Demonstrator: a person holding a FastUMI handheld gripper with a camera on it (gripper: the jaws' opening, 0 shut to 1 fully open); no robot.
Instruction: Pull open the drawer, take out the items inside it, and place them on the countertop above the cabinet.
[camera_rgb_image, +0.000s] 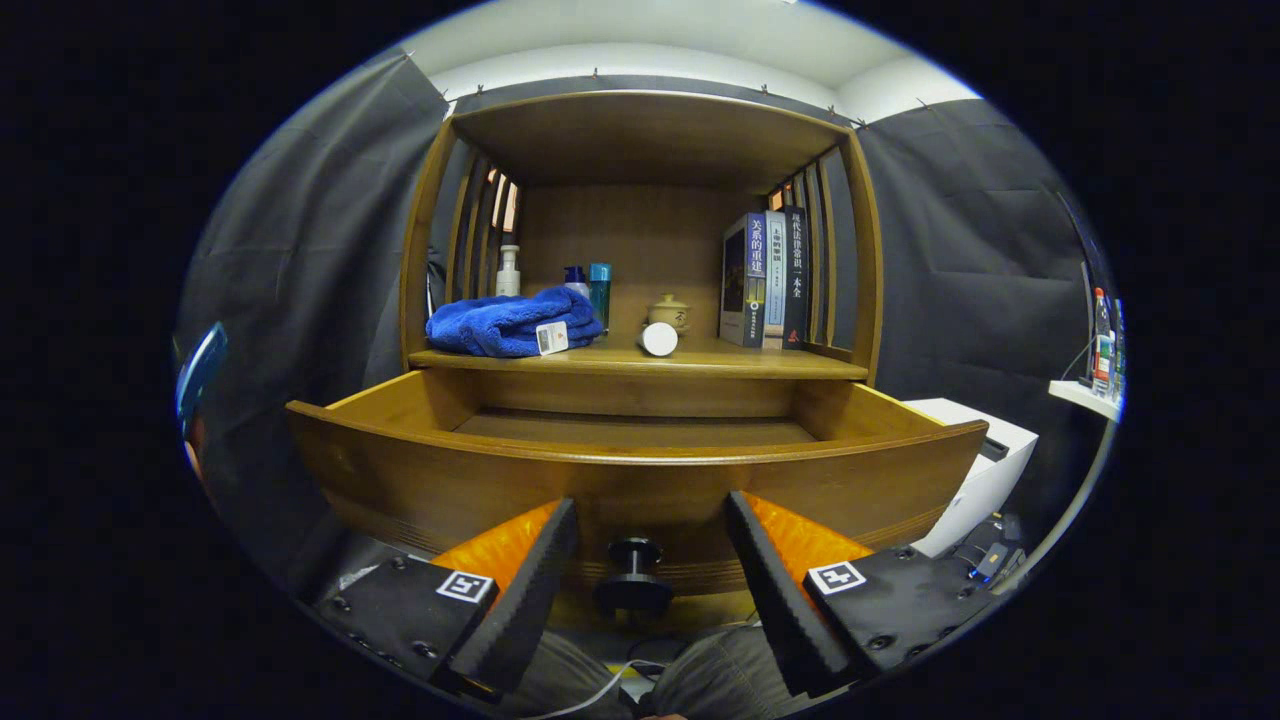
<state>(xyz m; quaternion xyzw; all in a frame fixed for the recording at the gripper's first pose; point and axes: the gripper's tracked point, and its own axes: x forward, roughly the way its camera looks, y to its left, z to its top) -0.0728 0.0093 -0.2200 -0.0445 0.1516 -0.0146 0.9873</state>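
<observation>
Gripper view is showing the gripper with its two fingers spread wide apart and gripping nothing. Between the fingers, without touching either, the dark round knob is sitting on the front panel of the drawer. Just beyond the fingertips, the drawer is standing pulled out from the wooden cabinet, and the visible part of its floor is lying bare; its near portion is hidden behind the front panel. Above the drawer, on the countertop, a blue towel with a small tag is lying at the left. A white cylindrical item is lying on its side near the middle. Behind these, a white bottle, two blue-capped containers and a small lidded pot are standing. Several books are standing upright at the right. Beside the cabinet, a white box is sitting low at the right.
</observation>
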